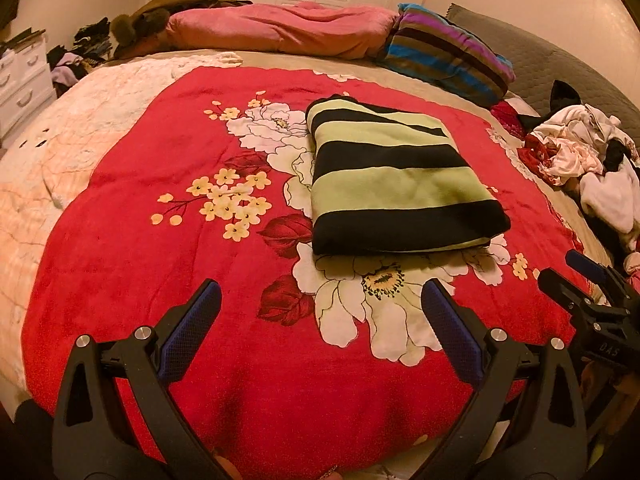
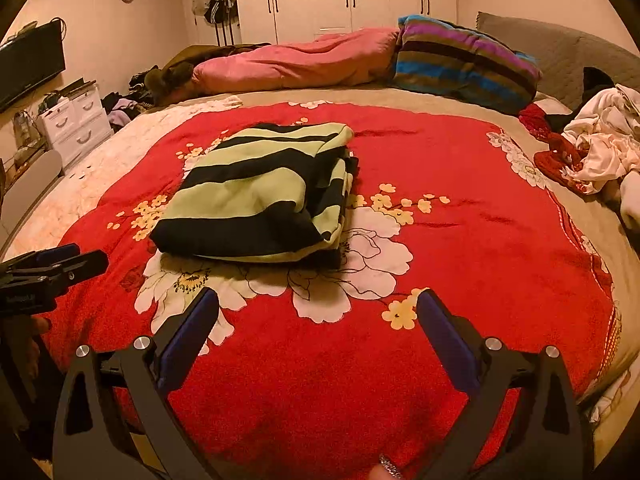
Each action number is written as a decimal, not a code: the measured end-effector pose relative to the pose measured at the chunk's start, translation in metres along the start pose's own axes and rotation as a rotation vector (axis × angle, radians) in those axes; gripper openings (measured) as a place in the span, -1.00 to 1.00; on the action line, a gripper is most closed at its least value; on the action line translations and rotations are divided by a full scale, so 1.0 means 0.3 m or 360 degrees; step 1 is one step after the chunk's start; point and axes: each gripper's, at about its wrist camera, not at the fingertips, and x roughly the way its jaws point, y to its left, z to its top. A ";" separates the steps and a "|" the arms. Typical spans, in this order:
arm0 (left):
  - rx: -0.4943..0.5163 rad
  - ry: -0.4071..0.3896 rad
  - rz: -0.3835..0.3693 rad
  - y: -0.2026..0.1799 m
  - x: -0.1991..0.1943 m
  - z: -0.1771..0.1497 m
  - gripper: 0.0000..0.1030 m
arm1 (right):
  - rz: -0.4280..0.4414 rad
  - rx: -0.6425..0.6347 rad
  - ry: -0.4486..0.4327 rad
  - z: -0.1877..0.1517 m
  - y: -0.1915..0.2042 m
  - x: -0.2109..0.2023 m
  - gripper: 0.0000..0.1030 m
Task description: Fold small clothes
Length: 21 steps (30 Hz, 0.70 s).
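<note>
Hovering both grippers over the near edge of the red floral blanket [image 1: 120, 280], and nothing is in my grasp. Using the folded green-and-black striped garment [image 1: 396, 176] as my landmark: off to its far left sits a white drawer unit [image 1: 20, 80], behind it the pink duvet [image 1: 280, 28] and a striped pillow [image 1: 448, 52], and to its right a heap of unfolded clothes [image 1: 580, 152], mostly white with red and black pieces.

My left gripper [image 1: 320, 312] has its jaws spread wide and empty, blue pads facing each other, short of the garment's near black edge. From here the garment lies ahead and slightly right, its long axis running away from me toward the duvet. My right gripper [image 2: 318, 320] is likewise spread wide and empty; from it the garment [image 2: 260, 196] lies ahead and to the left, so it sits between my two hands.

I'd judge this piece finished. The next one is in that heap, right of the garment, and my right gripper looks the nearer hand to fetch it.
</note>
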 end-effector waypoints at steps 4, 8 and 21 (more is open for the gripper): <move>0.0013 -0.0002 0.0005 -0.009 -0.005 0.000 0.82 | 0.0004 -0.0008 -0.0013 0.002 0.004 -0.010 0.92; 0.0013 -0.0002 0.0006 -0.009 -0.005 0.000 0.82 | 0.0010 -0.0010 -0.0014 0.003 0.008 -0.014 0.92; 0.0027 -0.0011 0.0016 -0.015 -0.017 0.002 0.82 | 0.0010 0.0003 -0.0021 0.004 0.007 -0.021 0.92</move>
